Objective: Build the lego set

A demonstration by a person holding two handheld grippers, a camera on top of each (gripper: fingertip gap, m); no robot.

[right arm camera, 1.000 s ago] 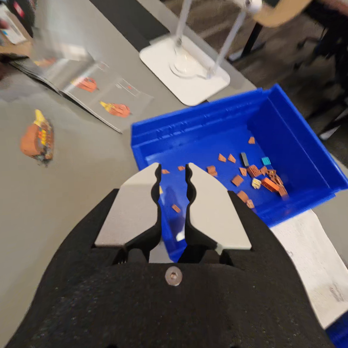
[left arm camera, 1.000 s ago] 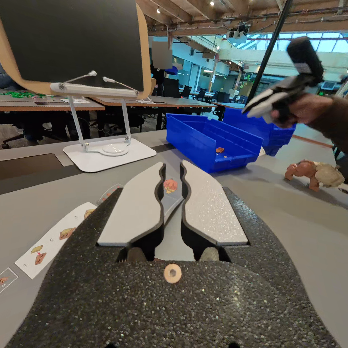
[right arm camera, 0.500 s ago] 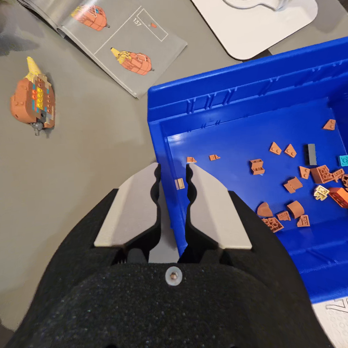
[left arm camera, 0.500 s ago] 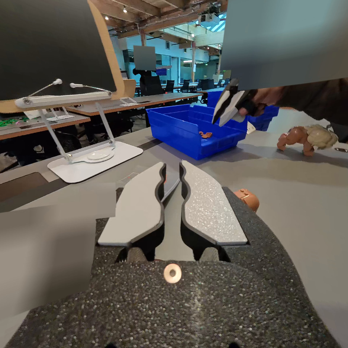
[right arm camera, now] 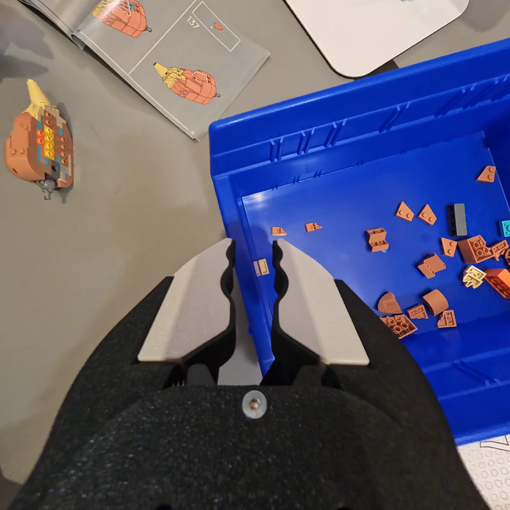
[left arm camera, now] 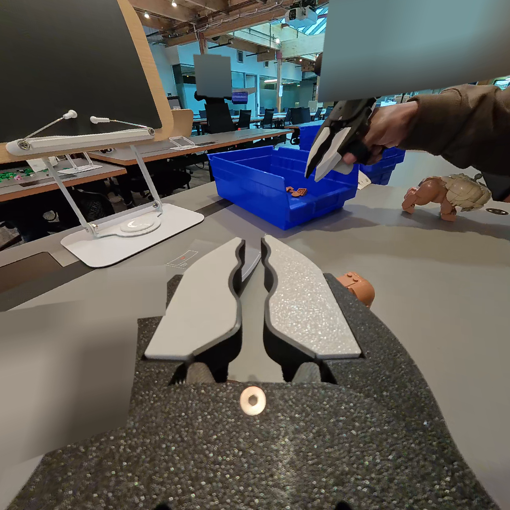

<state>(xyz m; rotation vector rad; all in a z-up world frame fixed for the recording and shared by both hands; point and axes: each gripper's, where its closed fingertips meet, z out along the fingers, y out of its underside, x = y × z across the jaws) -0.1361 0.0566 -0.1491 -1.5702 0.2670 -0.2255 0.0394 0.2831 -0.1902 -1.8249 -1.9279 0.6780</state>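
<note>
- The left claw [left arm camera: 252, 244] sits low over the grey bench [left arm camera: 414, 276], its textured grey fingers a little apart with nothing between them; its black foam body hides most of the brown model [left arm camera: 356, 287] just to its right, so only a rounded, studded corner shows.
- The booklet [left arm camera: 190, 256] ahead of that claw is mostly covered by the fingers; only a page corner and edge are clear.
- The right claw [right arm camera: 254, 242] points down over the near-left corner of the blue bin [right arm camera: 358, 132], one finger outside the wall and one inside; fingers apart, holding nothing; in the left wrist view the same claw [left arm camera: 313, 174] hangs over the bin [left arm camera: 248, 182], gripped by a hand [left arm camera: 386, 132] in a brown sleeve.
- Loose bricks [right arm camera: 430, 265] lie scattered on the smooth plastic floor of the bin, mostly brown wedges, slopes and curved pieces, with one grey bar and a teal piece cut off by the frame; a small tan tile [right arm camera: 260, 267] lies between the fingers' line, against the wall.
- From above the model [right arm camera: 38, 146] is an egg-shaped brown hull with yellow, orange and teal studs, a pale yellow cone at one end and a grey pin at the other; it lies on the bench well left of the bin.
- The booklet [right arm camera: 179, 69] lies open between model and bin, its far side cut off.
- A tan-and-brown animal figure [left arm camera: 447, 196] stands right of the bin.
- The white stand [left arm camera: 132, 231] has a flat matte base; its panel is cut off above.
</note>
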